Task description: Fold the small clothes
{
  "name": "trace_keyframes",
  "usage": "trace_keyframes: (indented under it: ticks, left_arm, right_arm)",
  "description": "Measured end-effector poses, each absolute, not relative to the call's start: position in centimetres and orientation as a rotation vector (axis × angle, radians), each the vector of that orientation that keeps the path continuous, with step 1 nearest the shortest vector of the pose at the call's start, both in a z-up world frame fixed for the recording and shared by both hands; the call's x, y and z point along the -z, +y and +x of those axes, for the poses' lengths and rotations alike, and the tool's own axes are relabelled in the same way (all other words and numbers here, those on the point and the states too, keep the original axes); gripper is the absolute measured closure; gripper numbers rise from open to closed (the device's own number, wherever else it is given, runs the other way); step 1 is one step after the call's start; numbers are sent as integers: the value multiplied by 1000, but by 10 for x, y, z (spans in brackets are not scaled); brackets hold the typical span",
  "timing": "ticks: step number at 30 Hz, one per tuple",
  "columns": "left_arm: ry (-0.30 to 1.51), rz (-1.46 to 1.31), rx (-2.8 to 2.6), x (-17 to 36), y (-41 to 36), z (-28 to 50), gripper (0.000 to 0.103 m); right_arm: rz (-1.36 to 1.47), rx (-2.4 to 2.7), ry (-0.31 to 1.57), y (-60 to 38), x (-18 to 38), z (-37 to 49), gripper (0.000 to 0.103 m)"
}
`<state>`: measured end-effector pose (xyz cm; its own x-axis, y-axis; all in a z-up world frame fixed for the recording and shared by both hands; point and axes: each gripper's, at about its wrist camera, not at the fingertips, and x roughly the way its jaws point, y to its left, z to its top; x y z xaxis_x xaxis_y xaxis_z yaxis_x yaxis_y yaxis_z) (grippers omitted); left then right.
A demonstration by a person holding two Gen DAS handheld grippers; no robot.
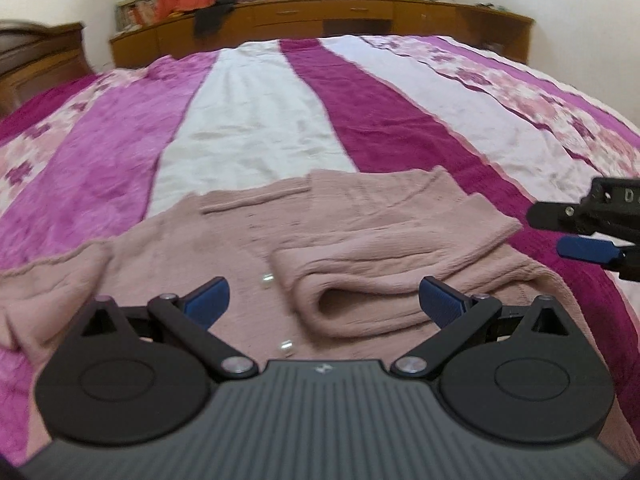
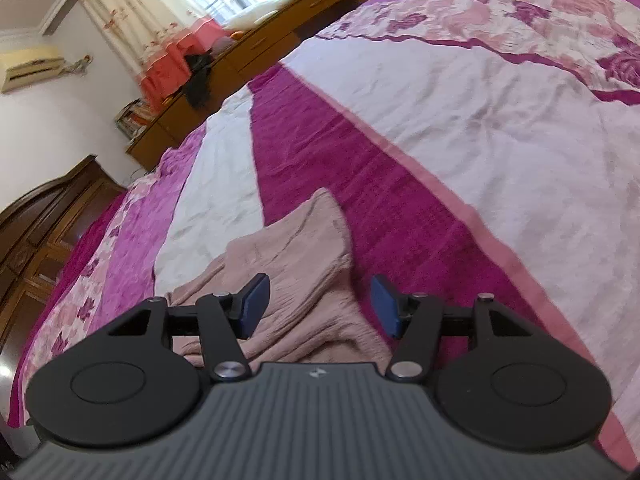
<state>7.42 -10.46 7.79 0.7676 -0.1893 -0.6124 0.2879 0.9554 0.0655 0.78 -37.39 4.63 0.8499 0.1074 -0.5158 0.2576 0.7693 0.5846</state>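
Observation:
A dusty-pink knit sweater (image 1: 224,248) lies spread on the striped bedspread (image 1: 260,120), with one sleeve (image 1: 384,264) folded across its body, cuff end toward me. My left gripper (image 1: 324,302) hovers just above the sweater, open, its blue pads wide apart on either side of the sleeve's cuff and touching nothing. My right gripper (image 1: 560,232) enters from the right edge, beside the sweater's right side. In the right wrist view the right gripper (image 2: 320,306) is open over the sweater's (image 2: 296,256) ribbed edge, with cloth under the gap but not pinched.
The magenta, white and floral bedspread (image 2: 460,128) stretches away on all sides. A low wooden cabinet (image 1: 320,16) with clothes piled on it runs along the far end. A dark wooden wardrobe (image 2: 44,220) stands at the left. Small pearly buttons (image 1: 267,279) dot the sweater.

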Motion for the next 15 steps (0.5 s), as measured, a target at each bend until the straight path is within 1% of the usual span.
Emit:
trace_keyframes:
  ticks: [4, 6, 10, 12, 15]
  left_arm:
    - [641, 189, 319, -71, -129, 78, 1]
    - [639, 209, 346, -67, -143, 81, 4]
    - [628, 261, 370, -59, -167, 87, 7]
    - [625, 287, 373, -55, -175, 92, 15]
    - [637, 307, 378, -49, -183, 101, 23]
  right_arm:
    - [727, 115, 533, -383, -40, 6, 39]
    - [732, 122, 528, -385, -38, 6, 38]
    - [744, 120, 531, -389, -34, 7, 37]
    - [749, 117, 533, -390, -32, 8, 37]
    - [756, 117, 536, -391, -28, 9, 36]
